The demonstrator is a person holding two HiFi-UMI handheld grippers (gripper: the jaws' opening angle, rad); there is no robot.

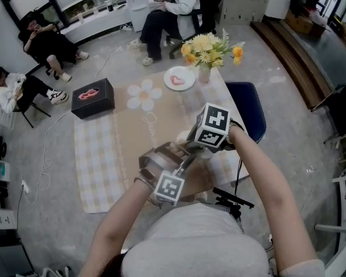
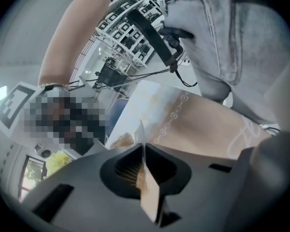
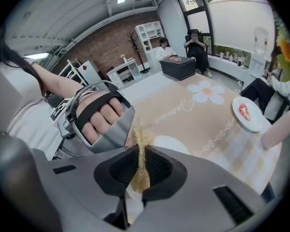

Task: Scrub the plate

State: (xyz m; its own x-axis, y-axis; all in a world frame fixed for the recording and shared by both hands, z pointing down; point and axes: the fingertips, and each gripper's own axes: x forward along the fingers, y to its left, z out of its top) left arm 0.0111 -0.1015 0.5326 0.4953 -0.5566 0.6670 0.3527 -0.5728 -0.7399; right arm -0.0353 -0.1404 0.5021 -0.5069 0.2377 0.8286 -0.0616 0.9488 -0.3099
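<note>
A thin white round plate [image 3: 170, 143] is clamped upright by its rim, with a tan fibrous scrubbing pad [image 3: 140, 153] against its face.

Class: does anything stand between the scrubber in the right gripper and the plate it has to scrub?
Nothing visible does. The right gripper clamps the scrubber, and the white plate lies directly beyond it, held at its rim by the left gripper.

Right gripper [image 3: 139, 154] jaws closed on tan fibrous scrubber [image 3: 141, 140], over white plate [image 3: 173, 144]; left hand [image 3: 100, 117] just beside.
</note>
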